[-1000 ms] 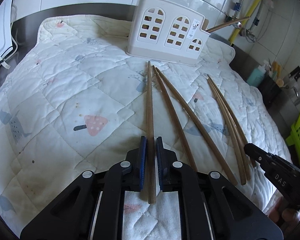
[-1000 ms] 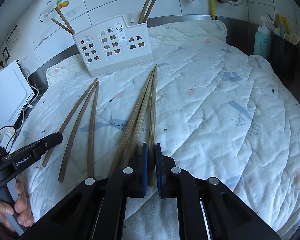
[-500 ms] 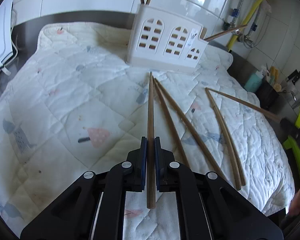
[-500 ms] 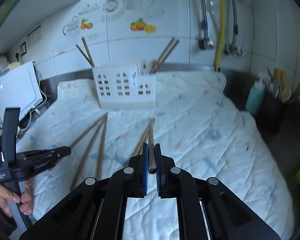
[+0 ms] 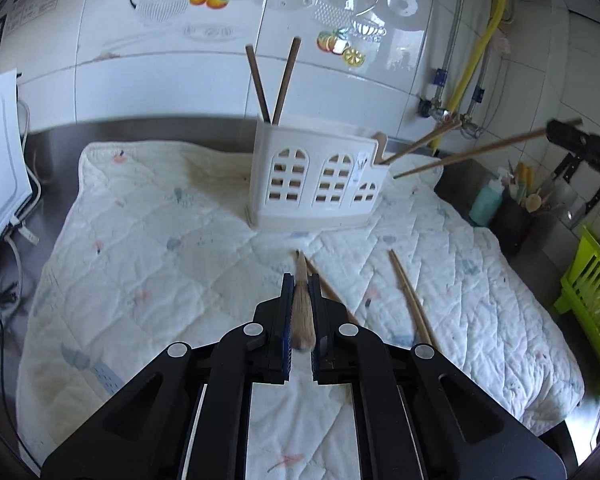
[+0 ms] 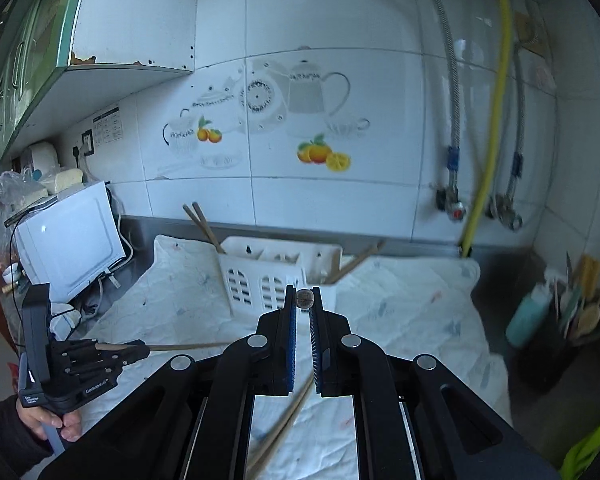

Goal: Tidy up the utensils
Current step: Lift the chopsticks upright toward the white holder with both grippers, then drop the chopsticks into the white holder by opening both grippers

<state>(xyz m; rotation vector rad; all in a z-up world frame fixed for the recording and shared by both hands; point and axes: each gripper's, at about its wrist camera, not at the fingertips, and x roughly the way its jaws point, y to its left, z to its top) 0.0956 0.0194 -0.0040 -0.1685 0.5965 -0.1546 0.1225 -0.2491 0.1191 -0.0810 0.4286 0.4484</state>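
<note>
While both grippers hang above the quilted cloth [image 5: 148, 264] spread on the counter [image 5: 56, 144], the white utensil holder [image 5: 320, 176] stands upright at the cloth's far edge. Its tall left compartment holds two dark chopsticks [image 5: 274, 80] that cross in a V; two more chopsticks [image 5: 424, 142] lean out of its low right end, so four are in the holder. The left gripper [image 5: 300, 280] has its fingers closed on one chopstick [image 5: 302, 308], seen nearly end-on and pointing toward the holder. The right gripper [image 6: 303, 294] likewise clamps a single chopstick [image 6: 305, 298], whose butt shows between the blue pads; in the left view this stick [image 5: 472, 154] reaches toward the holder's right end. On the cloth I count two pairs, four loose chopsticks: one pair [image 5: 326, 286] just right of the left fingers, another pair [image 5: 410, 296] further right. A dark cup [image 5: 514, 220] on the counter's right side holds kitchen tools too blurred to count.
</note>
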